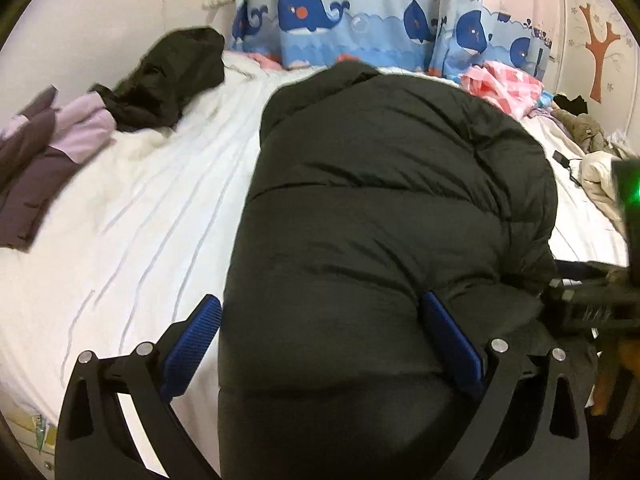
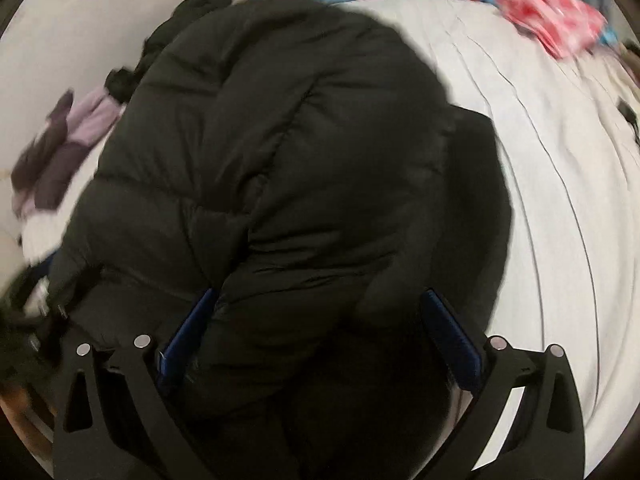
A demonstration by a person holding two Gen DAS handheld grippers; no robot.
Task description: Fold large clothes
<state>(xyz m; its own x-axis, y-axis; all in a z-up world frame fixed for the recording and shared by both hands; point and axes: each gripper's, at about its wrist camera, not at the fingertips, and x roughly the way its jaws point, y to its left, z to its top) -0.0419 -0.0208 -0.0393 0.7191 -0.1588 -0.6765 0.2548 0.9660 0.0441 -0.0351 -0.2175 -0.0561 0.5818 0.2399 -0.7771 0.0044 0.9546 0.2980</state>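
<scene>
While the black puffer jacket (image 1: 384, 208) lies bunched in a thick bundle on the bed, the left wrist view looks down along the left gripper (image 1: 320, 344). Its two blue pads stand wide apart. The near end of the jacket bulges up between them, the left pad clear of the fabric and over the white bedsheet (image 1: 132, 232), the right pad against or just beside the padding; no pinch shows. At the right edge, part of the other tool appears with a green light.

Around the jacket, the sheet is ridged with long creases. A purple and lilac garment (image 1: 52, 152) and a second black garment (image 1: 168, 76) lie at the far left, well apart from the jacket. Pink patterned cloth (image 1: 504, 84) sits at the far right, near more heaped clothes. A curtain with blue whales (image 1: 360, 16) hangs behind the bed, and a wall sticker of a brown tree (image 1: 598, 48) shows at right.

From the right wrist view, which is blurred, the right gripper (image 2: 320, 340) also has its jaws spread wide, with the jacket's near edge filling the gap. Whether either pad presses the fabric, I cannot tell.

Judging the step: the bundle looks folded and is being set down or adjusted. To do it well, the quilted filling would need pressing flat so trapped air escapes, with edges squared before letting go, since slippery padding tends to spring open.
</scene>
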